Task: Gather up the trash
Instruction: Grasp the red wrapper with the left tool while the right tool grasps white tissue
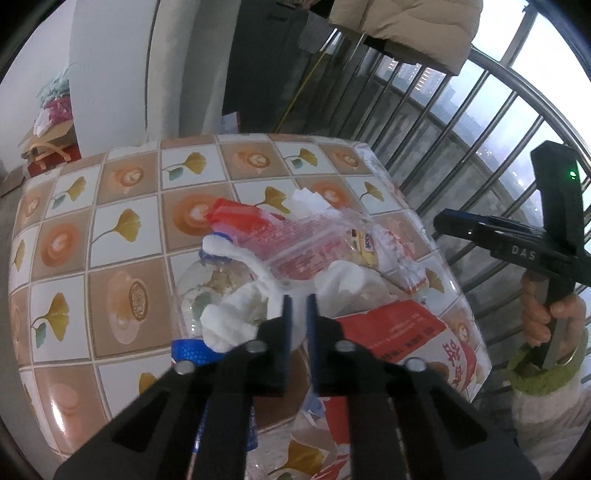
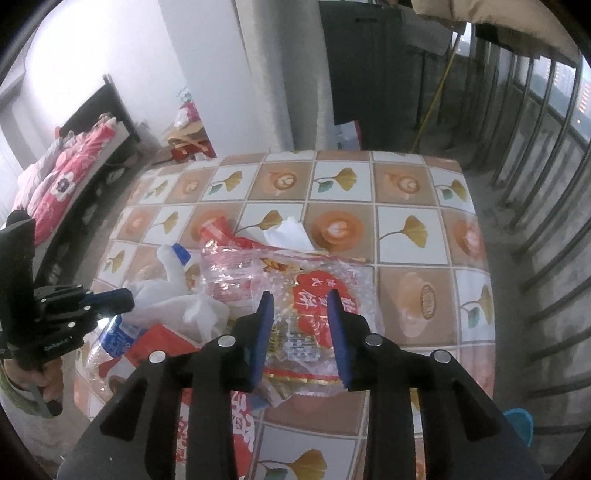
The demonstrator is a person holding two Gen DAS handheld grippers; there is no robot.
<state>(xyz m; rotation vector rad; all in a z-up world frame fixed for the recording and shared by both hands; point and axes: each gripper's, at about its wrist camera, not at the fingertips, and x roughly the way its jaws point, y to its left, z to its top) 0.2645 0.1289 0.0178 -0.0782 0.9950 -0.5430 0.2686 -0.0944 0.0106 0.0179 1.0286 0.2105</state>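
- We are on a home balcony: a metal railing [image 1: 436, 122] with city buildings behind it.
- We see a table in a ginkgo-patterned cloth [image 2: 343, 218], hanging clothes [image 1: 402, 29], and a floral quilt [image 2: 62, 184] indoors.

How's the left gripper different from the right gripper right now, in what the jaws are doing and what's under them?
The left gripper has its jaws nearly together, pinching white crumpled tissue; the right gripper has its jaws well apart with nothing pressed between them. The left gripper sits low in the trash pile, while the right gripper hangs above a clear wrapper with red print without touching it. Both have blue pads and point down at the patterned tabletop.
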